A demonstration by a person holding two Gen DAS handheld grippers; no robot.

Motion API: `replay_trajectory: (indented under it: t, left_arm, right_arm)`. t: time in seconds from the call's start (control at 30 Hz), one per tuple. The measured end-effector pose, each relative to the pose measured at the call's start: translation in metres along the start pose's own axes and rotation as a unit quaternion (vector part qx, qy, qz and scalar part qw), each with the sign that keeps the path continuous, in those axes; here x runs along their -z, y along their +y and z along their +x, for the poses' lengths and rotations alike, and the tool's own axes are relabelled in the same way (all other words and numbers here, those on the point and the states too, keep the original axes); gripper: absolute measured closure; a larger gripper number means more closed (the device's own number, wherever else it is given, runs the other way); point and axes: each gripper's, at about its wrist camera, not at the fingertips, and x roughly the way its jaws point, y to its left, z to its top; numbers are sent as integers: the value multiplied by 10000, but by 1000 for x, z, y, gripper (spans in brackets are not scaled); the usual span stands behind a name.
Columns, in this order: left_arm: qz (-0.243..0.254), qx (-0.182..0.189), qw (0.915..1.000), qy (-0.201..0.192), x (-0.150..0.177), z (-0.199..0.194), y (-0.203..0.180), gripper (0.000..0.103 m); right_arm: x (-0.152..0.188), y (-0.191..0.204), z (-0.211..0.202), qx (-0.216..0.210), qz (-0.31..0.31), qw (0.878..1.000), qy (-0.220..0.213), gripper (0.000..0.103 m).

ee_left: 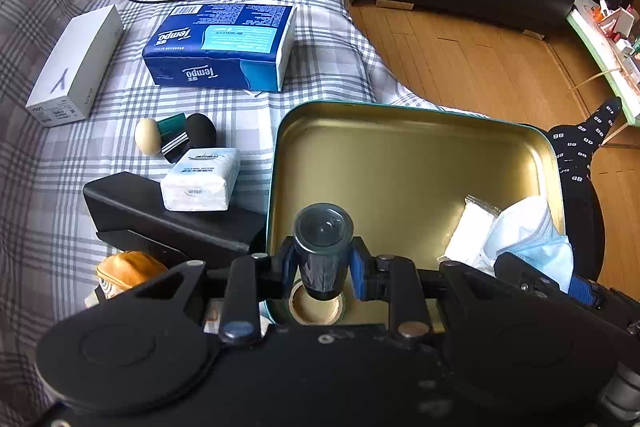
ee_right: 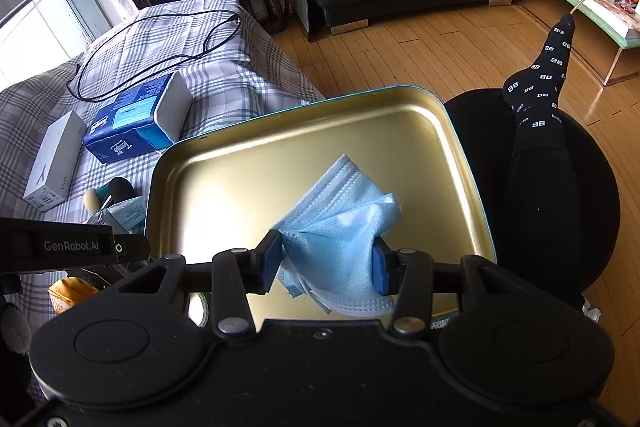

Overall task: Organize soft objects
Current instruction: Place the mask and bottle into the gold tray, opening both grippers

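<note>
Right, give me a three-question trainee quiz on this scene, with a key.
1. True or false: the left gripper is shut on a dark roll.
2. What does the right gripper hold? A) a sock B) a blue mask C) a tissue pack
3. Fill in: both grippers are over the gold ____.

Key: 1 true; 2 B; 3 tray.
</note>
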Motion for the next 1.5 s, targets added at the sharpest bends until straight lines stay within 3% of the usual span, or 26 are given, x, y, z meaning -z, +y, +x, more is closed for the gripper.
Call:
replay_trajectory:
  t: [0.4,0.53,0.6,0.63,0.67,1.13,1.5]
  left_arm:
    - [120,-242,9996,101,-13,21,-2,79]
    - [123,-289,9994,171,-17,30,0,79]
    - [172,-344,9992,129,-18,30,-2,68]
    - [190,-368,9991,72,-19,30,-2,50]
    - [213,-386,9990,18,-19,29,-2,39]
    - [179,-555,9983,-85,-19,15,8,21]
    - [193,-1046,9940,-238,-8,3,16,9]
  right_arm:
    - [-10,12,12,60,-308,9995,40,57]
    - [-16,14,14,141,-371,9992,49,52]
    - [-19,15,14,192,-385,9991,48,41]
    - [-20,15,14,229,-379,9990,29,38]
    - [-20,15,14,251,-371,9990,12,37]
    - [-22,16,24,185,-357,9986,350,36]
    - [-22,17,29,285,-581,9964,540,34]
